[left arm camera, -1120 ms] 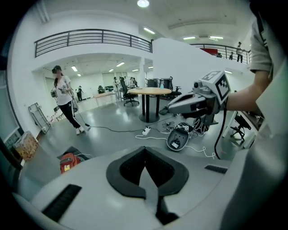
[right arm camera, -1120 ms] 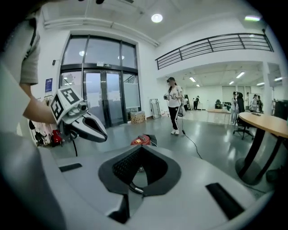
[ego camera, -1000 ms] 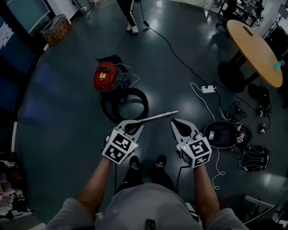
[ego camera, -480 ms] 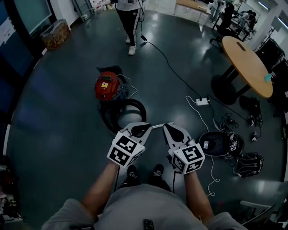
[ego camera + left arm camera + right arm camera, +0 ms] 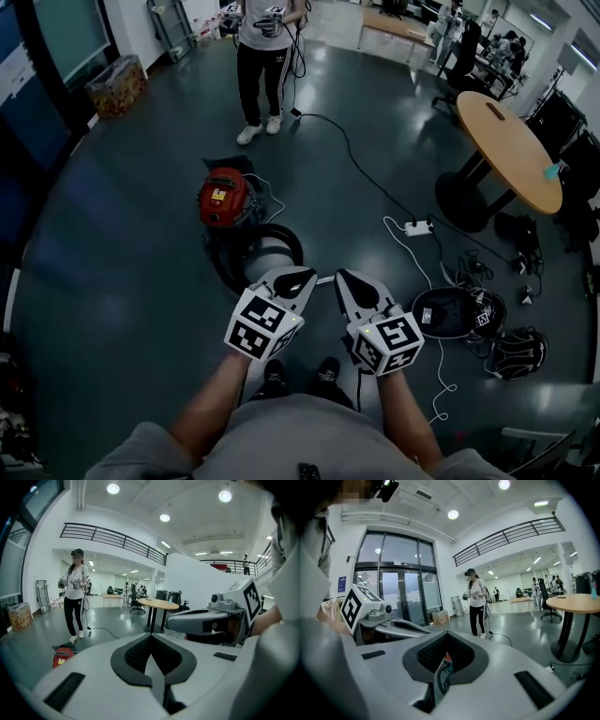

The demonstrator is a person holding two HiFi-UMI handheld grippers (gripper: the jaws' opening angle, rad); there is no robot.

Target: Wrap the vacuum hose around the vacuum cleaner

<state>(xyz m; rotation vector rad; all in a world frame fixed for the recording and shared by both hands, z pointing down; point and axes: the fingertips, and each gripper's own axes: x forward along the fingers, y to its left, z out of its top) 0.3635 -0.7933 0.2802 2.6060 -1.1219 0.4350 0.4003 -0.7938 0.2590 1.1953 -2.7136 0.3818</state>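
Left tongs [image 5: 298, 276], right tongs [image 5: 348, 279] closed, dark glossy floor [image 5: 122, 234]

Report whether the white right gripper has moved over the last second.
Yes. The right gripper has shifted left in the head view, closer to the coiled black vacuum hose and to the left gripper.

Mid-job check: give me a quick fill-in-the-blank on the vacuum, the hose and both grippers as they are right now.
1. The vacuum has a ___ body.
2. The hose lies on the ___, held by neither gripper.
3. The left gripper and the right gripper are both ___, with nothing between their jaws.

Missing words: red; floor; shut.
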